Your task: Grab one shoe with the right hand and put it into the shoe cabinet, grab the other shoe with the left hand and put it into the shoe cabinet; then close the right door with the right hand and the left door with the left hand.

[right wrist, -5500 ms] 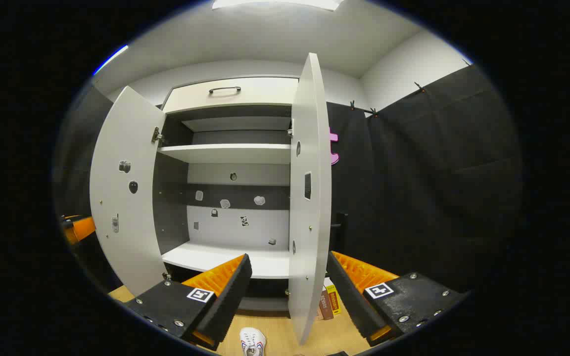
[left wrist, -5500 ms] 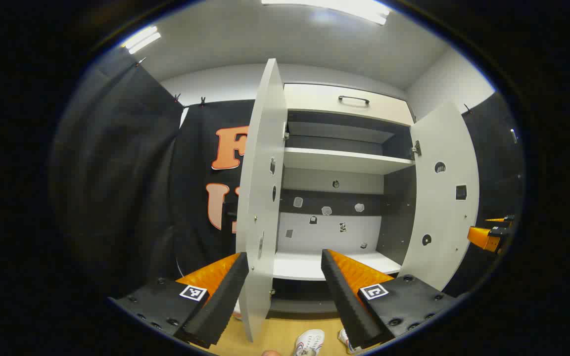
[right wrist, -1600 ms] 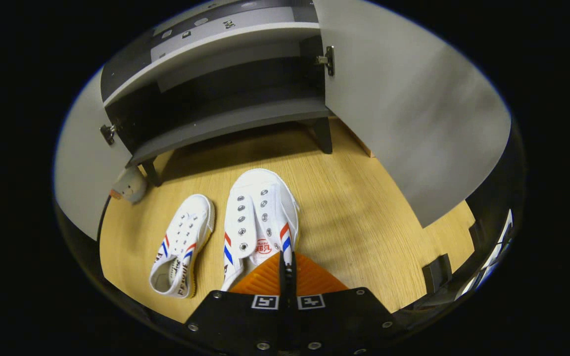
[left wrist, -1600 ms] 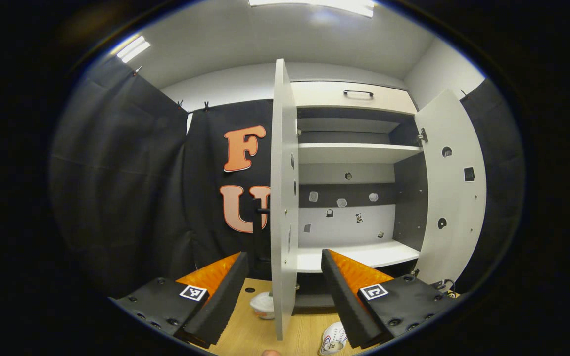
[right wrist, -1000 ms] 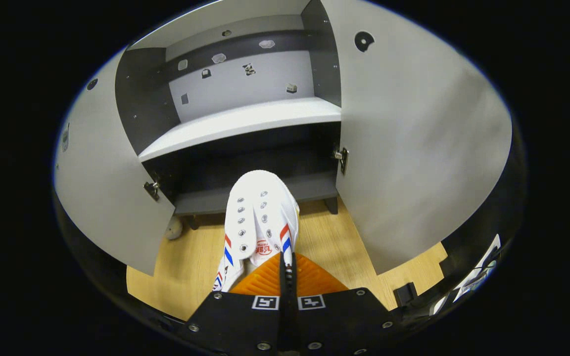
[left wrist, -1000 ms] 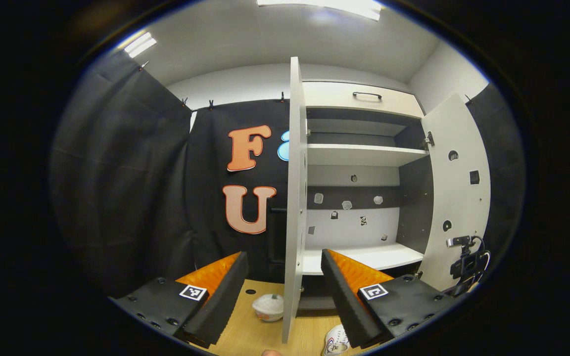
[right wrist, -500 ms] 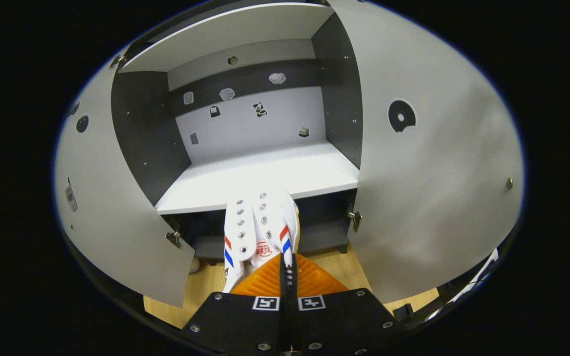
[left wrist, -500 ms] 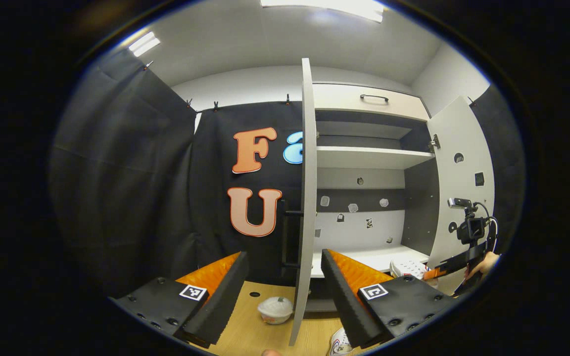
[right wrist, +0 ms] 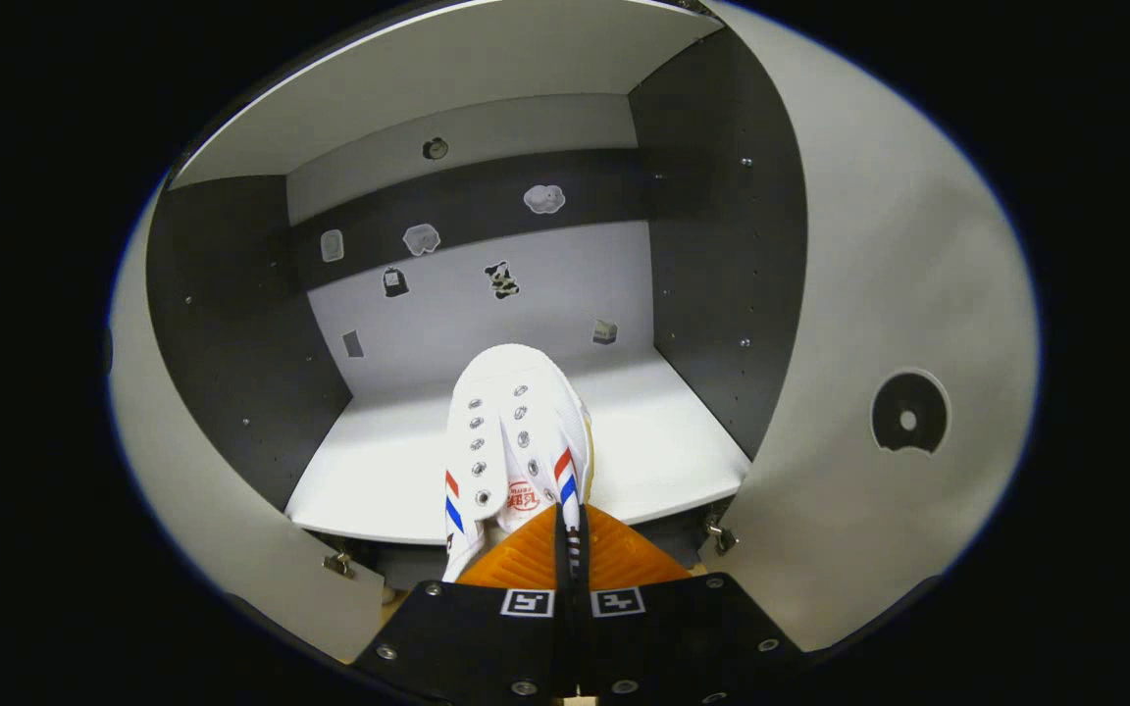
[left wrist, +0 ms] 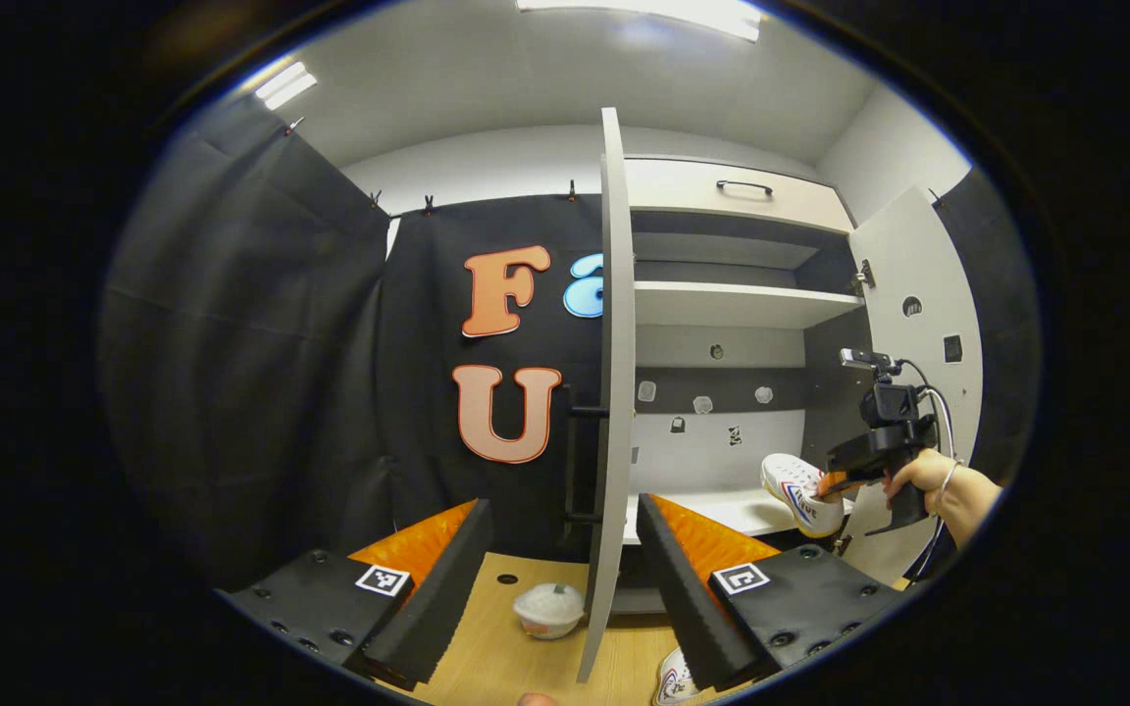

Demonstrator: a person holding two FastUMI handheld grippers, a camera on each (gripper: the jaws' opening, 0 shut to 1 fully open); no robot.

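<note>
**Shoe one at the cabinet mouth — nothing set down yet**

Shoe number one is pinched by its heel edge in the right claw, whose two fingers are pressed together on it. In the right gripper view the toe points into the shoe cabinet and hangs over the front part of the white shelf; whether the sole touches the shelf cannot be told. The left gripper view shows the same shoe tilted, toe up, held out at the shelf's front edge by a hand on the right claw.

The second shoe lies on the wooden floor below the cabinet, only partly visible at the bottom of the left gripper view. The left claw is spread wide and holds nothing, with the edge of the left door showing between its fingers. A small white bowl-like thing sits on the floor near that door.

Both doors stand open — the right door fully swung out.

So the task looks to be in its first quarter: first shoe grabbed and carried, not yet released. Left to do: set it down, fetch and shelve the second shoe with the left claw, then shut the right door and the left door.
</note>
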